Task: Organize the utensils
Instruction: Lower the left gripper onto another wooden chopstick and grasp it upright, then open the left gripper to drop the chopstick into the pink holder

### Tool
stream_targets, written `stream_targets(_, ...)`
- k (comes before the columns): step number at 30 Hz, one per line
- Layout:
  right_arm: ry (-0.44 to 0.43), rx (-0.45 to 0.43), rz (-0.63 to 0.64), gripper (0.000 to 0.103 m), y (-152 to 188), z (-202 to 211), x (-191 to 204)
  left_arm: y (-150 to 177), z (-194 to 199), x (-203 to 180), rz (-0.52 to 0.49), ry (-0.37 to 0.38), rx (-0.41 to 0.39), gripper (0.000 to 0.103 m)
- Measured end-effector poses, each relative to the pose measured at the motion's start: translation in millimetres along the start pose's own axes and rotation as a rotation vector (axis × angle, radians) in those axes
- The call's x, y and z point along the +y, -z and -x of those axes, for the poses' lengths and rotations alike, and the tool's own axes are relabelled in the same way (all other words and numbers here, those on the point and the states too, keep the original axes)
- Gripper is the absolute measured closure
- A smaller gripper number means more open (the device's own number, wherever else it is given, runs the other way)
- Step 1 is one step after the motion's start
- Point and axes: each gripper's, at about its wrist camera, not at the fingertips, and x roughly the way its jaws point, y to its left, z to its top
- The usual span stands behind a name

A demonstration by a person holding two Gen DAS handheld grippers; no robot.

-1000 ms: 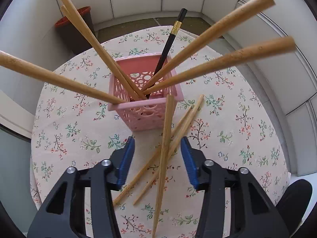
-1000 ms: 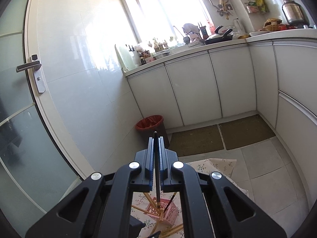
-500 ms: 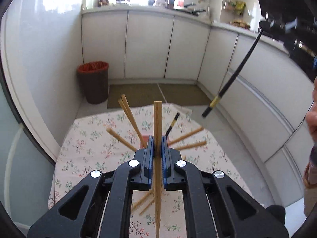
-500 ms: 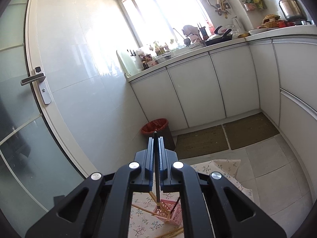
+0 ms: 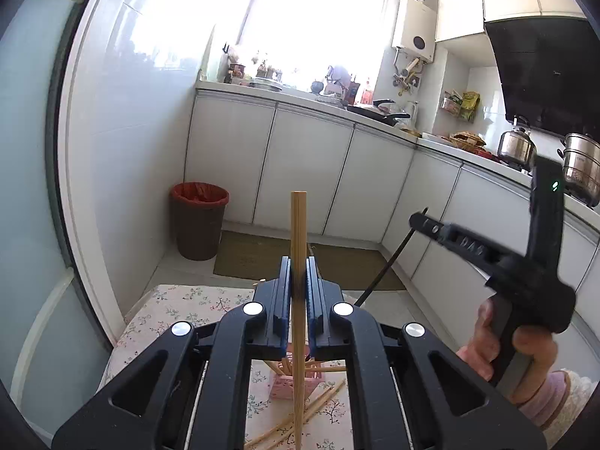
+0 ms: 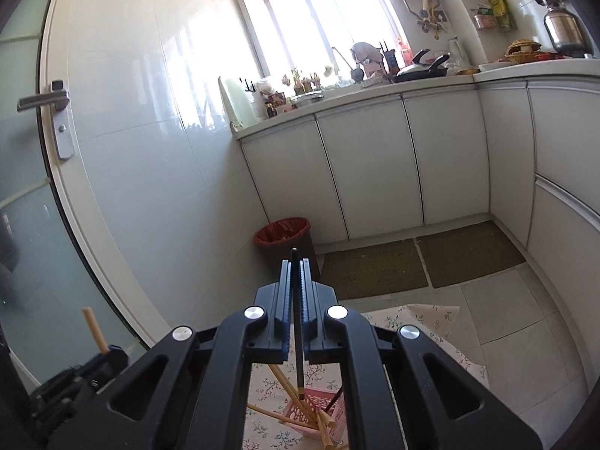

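Pale bamboo, square-cut and straight-grained: a wooden chopstick (image 5: 299,247) stands upright, pinched by the left gripper (image 5: 299,281). The right gripper (image 6: 296,281) clamps a slim, glossy black chopstick (image 6: 299,348) above the pink latticed basket (image 6: 318,410), which bristles with chopsticks on the floral tablecloth (image 5: 180,300).

We see the left black hand-held gripper (image 5: 299,281) with its blue-padded jaws clamped tight, pointing slightly downward. The right black hand-held gripper (image 6: 295,285) is likewise clamped, tilted slightly downward. A bare hand (image 5: 513,348) with a pink cuff grasps its handle.
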Motion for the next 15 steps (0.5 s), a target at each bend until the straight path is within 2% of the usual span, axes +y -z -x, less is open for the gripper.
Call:
stream_targets(4, 0.030, 0.038, -0.016, 0.099, 29, -32, -5, 4, -2, 7, 0.023, -0.002, 0.003, 0.097)
stream_targets(8, 0.027, 0.064, -0.002, 0.096, 48, -52, -5, 0, 0, 10, 0.038, -0.001, -0.032, 0.097)
stream_targets(12, 0.011, 0.023, -0.004, 0.089, 39, -31, -3, -5, 0, 5, 0.022, -0.004, -0.077, 0.097)
stream_targets(15, 0.016, -0.033, -0.012, 0.075, 21, -2, -10, -12, -6, -3, 0.019, 0.004, -0.112, 0.097)
